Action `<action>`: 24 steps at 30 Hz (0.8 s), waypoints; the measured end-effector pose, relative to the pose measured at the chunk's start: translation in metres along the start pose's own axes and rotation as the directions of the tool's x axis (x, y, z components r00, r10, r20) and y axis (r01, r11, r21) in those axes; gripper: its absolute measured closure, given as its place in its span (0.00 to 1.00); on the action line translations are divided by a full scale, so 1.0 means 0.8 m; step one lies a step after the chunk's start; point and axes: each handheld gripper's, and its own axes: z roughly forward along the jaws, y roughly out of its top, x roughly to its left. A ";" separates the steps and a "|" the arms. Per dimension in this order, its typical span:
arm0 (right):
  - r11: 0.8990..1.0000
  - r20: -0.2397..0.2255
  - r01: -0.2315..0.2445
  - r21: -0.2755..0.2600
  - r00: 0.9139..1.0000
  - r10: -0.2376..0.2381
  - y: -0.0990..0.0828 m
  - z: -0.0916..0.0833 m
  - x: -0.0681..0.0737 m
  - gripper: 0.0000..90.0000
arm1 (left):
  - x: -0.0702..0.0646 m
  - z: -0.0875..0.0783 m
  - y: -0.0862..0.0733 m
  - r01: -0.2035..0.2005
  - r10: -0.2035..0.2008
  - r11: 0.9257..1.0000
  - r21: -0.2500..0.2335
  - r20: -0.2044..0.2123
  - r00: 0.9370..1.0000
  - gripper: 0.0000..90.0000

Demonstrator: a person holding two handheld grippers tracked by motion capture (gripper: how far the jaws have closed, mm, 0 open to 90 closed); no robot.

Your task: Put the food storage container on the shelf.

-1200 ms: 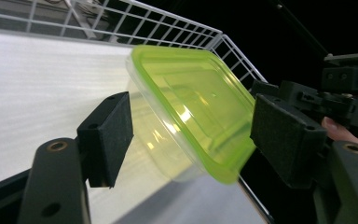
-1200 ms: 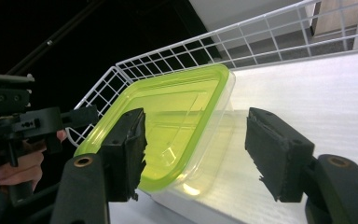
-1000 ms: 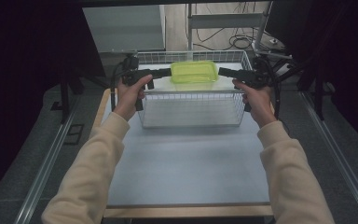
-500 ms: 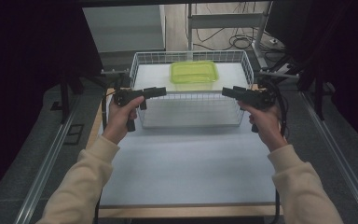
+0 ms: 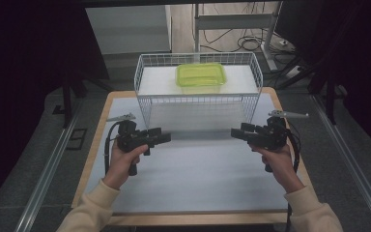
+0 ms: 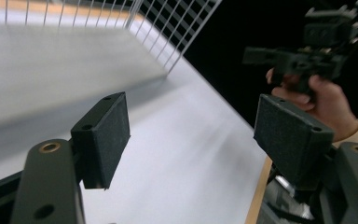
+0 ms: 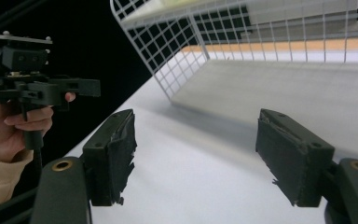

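Observation:
A lime-green lidded container [image 5: 200,75] lies inside a white wire basket [image 5: 198,104] at the far end of the table. Both grippers are held in front of the basket, over the white mat, tips pointing at each other. My left gripper [image 5: 165,138] is open with nothing between its pads [image 6: 106,135]. My right gripper [image 5: 235,133] is open too; its jaws have just been opening, and its worn pads [image 7: 115,148] hold nothing. In the left gripper view the right gripper [image 6: 307,53] shows far off; in the right gripper view the left gripper [image 7: 32,86] does.
The white mat [image 5: 193,169] lies on a wooden board, with bare surface between the two hands. The basket's near corner [image 7: 168,91] stands just beyond the right jaws. Metal rails run along both sides of the table, and cables lie on the floor behind.
Both grippers were at the ends of the green container over the basket. They have drawn back toward me and sunk to just above the mat; the container stays in the basket.

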 end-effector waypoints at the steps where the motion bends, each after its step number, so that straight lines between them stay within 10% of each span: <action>1: 1.000 -0.001 0.000 0.004 1.000 0.000 -0.003 -0.001 0.001 0.31 | 0.002 0.001 -0.009 -0.002 0.002 1.000 0.009 -0.003 1.000 0.29; 12: 0.994 -0.005 -0.001 0.109 1.000 0.001 -0.090 0.000 -0.013 0.29 | 0.014 0.005 -0.078 0.033 -0.033 0.994 0.106 0.001 0.999 0.29; 24: 0.987 0.006 -0.008 0.161 1.000 0.007 -0.129 0.005 -0.021 0.27 | 0.021 0.012 -0.114 0.056 -0.053 0.982 0.179 -0.021 0.998 0.29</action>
